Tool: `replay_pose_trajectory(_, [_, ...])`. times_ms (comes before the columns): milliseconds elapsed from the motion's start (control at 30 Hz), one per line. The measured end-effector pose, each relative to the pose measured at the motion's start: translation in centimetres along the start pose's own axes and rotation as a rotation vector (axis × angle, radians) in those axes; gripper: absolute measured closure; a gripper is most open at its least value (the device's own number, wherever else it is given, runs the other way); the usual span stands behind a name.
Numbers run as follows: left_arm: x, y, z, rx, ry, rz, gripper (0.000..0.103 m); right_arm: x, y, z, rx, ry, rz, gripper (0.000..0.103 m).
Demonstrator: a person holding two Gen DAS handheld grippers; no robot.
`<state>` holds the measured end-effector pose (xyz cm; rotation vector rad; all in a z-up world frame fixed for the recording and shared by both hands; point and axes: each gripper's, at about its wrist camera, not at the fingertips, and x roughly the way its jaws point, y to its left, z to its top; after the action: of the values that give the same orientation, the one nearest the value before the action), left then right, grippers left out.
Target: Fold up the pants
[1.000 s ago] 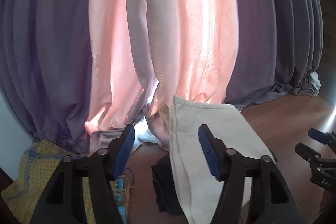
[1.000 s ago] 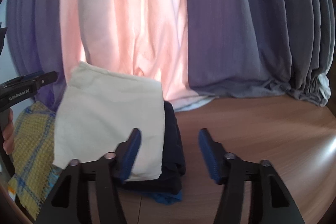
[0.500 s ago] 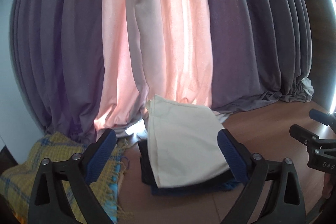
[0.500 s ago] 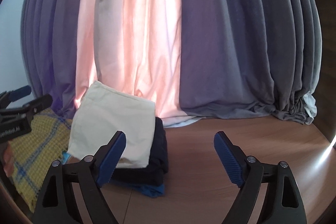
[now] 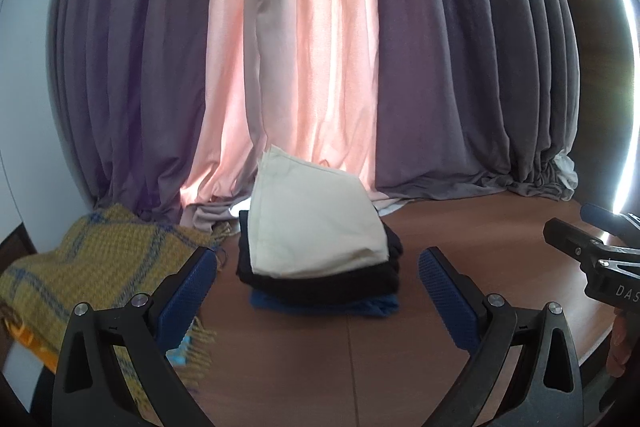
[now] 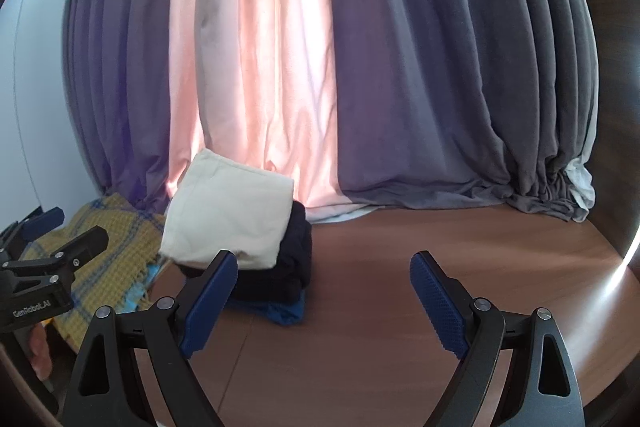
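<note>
Folded cream pants (image 5: pixel 316 227) lie on top of a stack, over a black folded garment (image 5: pixel 320 279) and a blue one (image 5: pixel 324 303), on the wooden table (image 5: pixel 360 367). The stack also shows in the right wrist view, with the cream pants (image 6: pixel 228 223) at the left. My left gripper (image 5: pixel 318 291) is open and empty, held back in front of the stack. My right gripper (image 6: pixel 324 299) is open and empty, to the right of the stack. Each gripper shows at the edge of the other's view.
A yellow and blue plaid blanket (image 5: pixel 92 267) lies left of the stack. Purple, pink and grey curtains (image 5: pixel 320 67) hang behind the table and bunch on its back edge. A white wall (image 6: pixel 32 87) is at the left.
Both grippers have opened wide and pulled back from the stack. The cream pants now sit further away, resting on the stack.
</note>
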<state>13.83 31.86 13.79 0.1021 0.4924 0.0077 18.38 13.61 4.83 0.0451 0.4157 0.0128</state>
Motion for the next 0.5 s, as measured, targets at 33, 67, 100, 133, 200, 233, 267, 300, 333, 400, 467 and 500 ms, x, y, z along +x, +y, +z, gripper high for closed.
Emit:
replay_pose_trajectory(33, [-0.6,-0.4,-0.3,-0.003,-0.002,0.002,0.0,-0.5,-0.2,-0.2,-0.005,0.0,0.005,0.014])
replay_pose_trajectory(67, [-1.0,-0.7,-0.5,-0.006,-0.001,0.003,0.0,-0.9,-0.3,-0.4,-0.007,-0.001,0.007,0.014])
replay_pose_trajectory(100, [-1.6,-1.1,-0.8,-0.009,0.0,0.002,0.0,-1.7,-0.6,-0.7,-0.011,-0.002,0.008,0.014])
replay_pose_trajectory(133, [-2.1,-1.5,-1.1,-0.009,0.002,0.001,0.0,-2.2,-0.7,-1.0,-0.013,0.0,0.012,0.014])
replay_pose_trajectory(200, [-3.1,-2.2,-1.6,-0.01,0.006,0.0,0.0,-3.2,-1.1,-1.5,-0.015,0.002,0.019,0.014])
replay_pose_trajectory(233, [-3.7,-2.6,-1.9,-0.009,0.008,0.0,0.0,-3.6,-1.3,-1.7,-0.015,0.003,0.021,0.014])
replay_pose_trajectory(267, [-4.2,-2.9,-2.2,-0.011,0.01,-0.001,0.0,-4.0,-1.5,-1.9,-0.015,0.004,0.022,0.014])
replay_pose_trajectory(300, [-4.5,-3.1,-2.5,-0.014,0.012,-0.004,0.0,-4.6,-1.7,-2.2,-0.012,0.003,0.023,0.014])
replay_pose_trajectory(333, [-4.7,-3.3,-2.6,-0.017,0.014,-0.007,0.0,-5.1,-1.9,-2.5,-0.01,0.003,0.025,0.014])
replay_pose_trajectory(400, [-5.1,-3.6,-3.1,-0.026,0.025,-0.01,0.0,-6.0,-2.2,-2.9,-0.008,0.003,0.028,0.014])
replay_pose_trajectory(467, [-5.7,-3.9,-3.6,-0.023,0.03,-0.007,0.0,-6.7,-2.4,-3.2,-0.007,0.002,0.03,0.014])
replay_pose_trajectory(500, [-6.0,-4.1,-3.8,-0.021,0.031,-0.003,0.0,-7.2,-2.5,-3.5,-0.006,0.0,0.03,0.014])
